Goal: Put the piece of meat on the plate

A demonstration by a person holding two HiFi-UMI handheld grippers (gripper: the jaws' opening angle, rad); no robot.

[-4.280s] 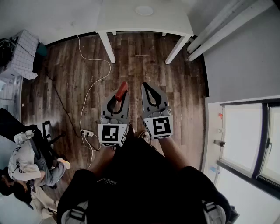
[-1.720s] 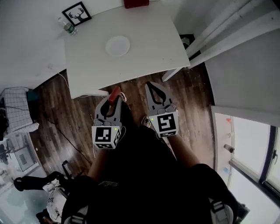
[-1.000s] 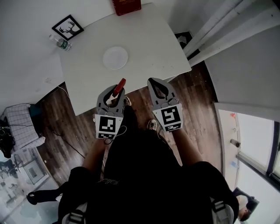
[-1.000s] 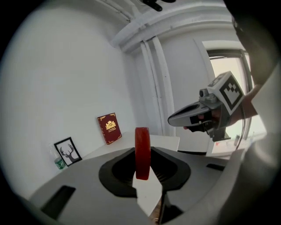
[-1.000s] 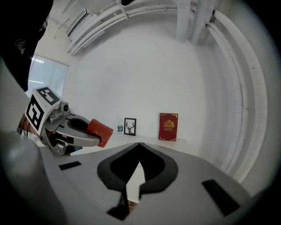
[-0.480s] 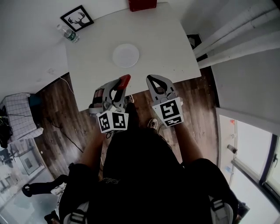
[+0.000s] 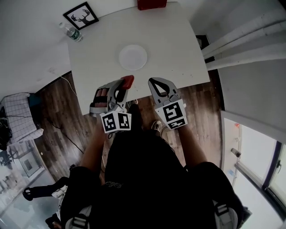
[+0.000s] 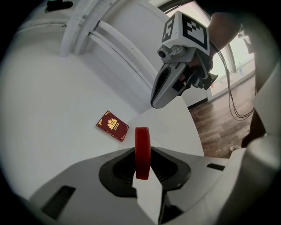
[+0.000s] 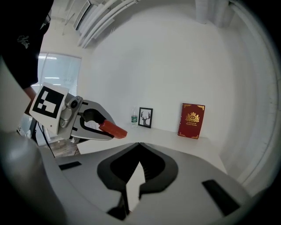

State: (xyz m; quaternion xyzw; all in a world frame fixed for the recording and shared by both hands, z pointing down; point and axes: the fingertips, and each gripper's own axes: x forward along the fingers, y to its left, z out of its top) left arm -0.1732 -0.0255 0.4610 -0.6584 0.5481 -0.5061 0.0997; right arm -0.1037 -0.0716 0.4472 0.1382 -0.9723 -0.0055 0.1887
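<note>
The piece of meat (image 7: 128,81) is a flat red slab. My left gripper (image 7: 124,86) is shut on it and lies rolled onto its side over the white table's (image 7: 174,49) near edge. In the left gripper view the meat (image 8: 142,149) stands on edge between the jaws. The white plate (image 7: 133,57) sits empty at the table's middle, a short way beyond the meat. My right gripper (image 7: 154,81) hovers beside the left one, its jaws shut on nothing; its tips (image 9: 139,144) meet. From the right gripper view the left gripper (image 9: 85,125) and the meat (image 9: 113,129) show at the left.
A red book (image 7: 152,4) stands at the table's far edge, with a framed deer picture (image 7: 81,15) and a small bottle (image 7: 71,32) at the far left corner. Dark wood floor (image 7: 58,116) lies around the table, and a radiator (image 7: 241,40) runs along the right wall.
Both grippers have come forward over the table's near edge. The left one has rolled onto its side with the meat still in it. The right gripper stays shut.
</note>
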